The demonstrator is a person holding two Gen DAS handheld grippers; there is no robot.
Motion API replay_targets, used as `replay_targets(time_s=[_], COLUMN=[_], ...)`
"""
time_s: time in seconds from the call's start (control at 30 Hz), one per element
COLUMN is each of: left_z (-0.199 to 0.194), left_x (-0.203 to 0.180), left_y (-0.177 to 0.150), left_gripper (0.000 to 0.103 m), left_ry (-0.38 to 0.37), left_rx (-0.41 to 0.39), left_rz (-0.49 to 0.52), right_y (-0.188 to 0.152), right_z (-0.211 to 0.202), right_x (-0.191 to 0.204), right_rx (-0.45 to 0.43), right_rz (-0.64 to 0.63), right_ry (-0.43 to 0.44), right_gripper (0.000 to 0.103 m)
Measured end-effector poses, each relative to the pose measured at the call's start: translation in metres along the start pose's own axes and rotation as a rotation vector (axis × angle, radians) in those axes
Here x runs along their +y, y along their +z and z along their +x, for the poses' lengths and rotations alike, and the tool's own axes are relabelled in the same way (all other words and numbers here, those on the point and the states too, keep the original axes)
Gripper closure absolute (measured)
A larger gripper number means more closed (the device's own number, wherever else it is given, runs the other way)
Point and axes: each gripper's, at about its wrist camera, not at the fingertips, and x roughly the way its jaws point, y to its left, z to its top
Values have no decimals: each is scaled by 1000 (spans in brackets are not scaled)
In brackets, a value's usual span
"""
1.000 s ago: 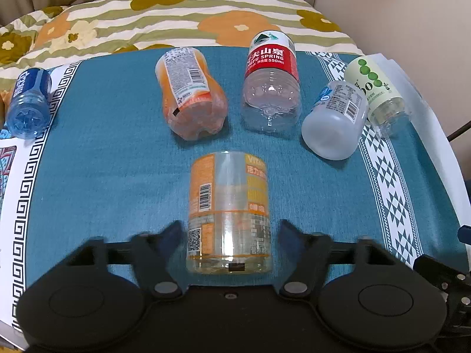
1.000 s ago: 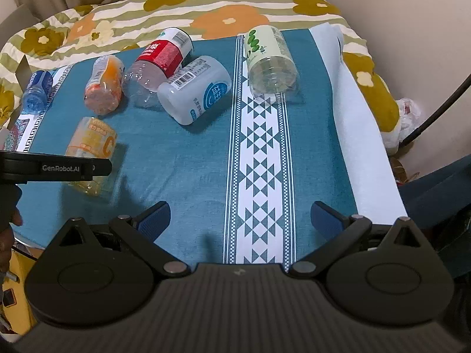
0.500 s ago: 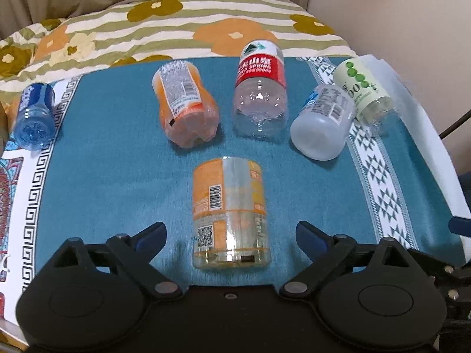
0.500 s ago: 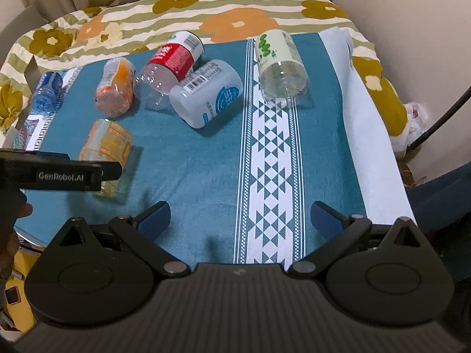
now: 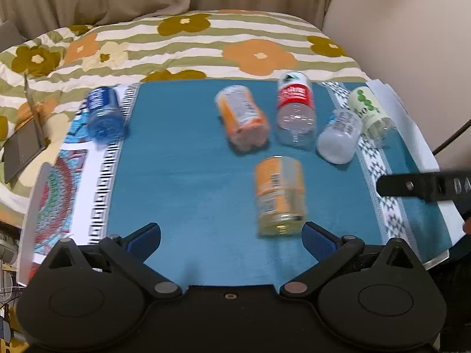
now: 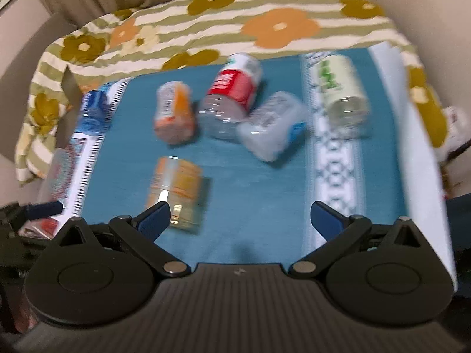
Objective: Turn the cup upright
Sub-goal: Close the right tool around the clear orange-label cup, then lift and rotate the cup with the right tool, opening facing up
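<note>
Both hand-held grippers, left [image 5: 231, 236] and right [image 6: 240, 216], gape apart, holding nothing. The yellow-labelled cup [image 5: 279, 195] lies sideways on the teal cloth [image 5: 182, 176]; only the left view shows its barcode.

left gripper [image 5: 231, 235]: my jaws spread wide, nothing between the fingers, held low and level
right gripper [image 6: 240, 216]: mine too, wide apart, empty, tilted down
right gripper from left view [image 5: 424, 184]: black bar poking in at right
</note>
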Motion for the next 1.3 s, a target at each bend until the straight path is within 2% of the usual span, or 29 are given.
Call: replay_targets(time_s=[0.2,0.43,0.67,0.83,1.3], left_z=[-8,9,20,22,22], left_x=[44,87,114,113,109], left_y=[-10,-27,-33,-30,-25], left_gripper=[0,0,0,0,0], left_ry=[10,21,13,6,-6], left_rx=[-32,27,64,69,68], left_rz=[-31,-82,-139,-127,-116], right_y=[33,61,63,62,61], right_z=[43,100,133,137,125], right_x=[25,41,43,39,39], right_rx=[102,204,291,312,273], right_rz=[51,137,174,199,201], right_ry=[49,76,68,90,121], right_gripper=[0,0,15,29,32])
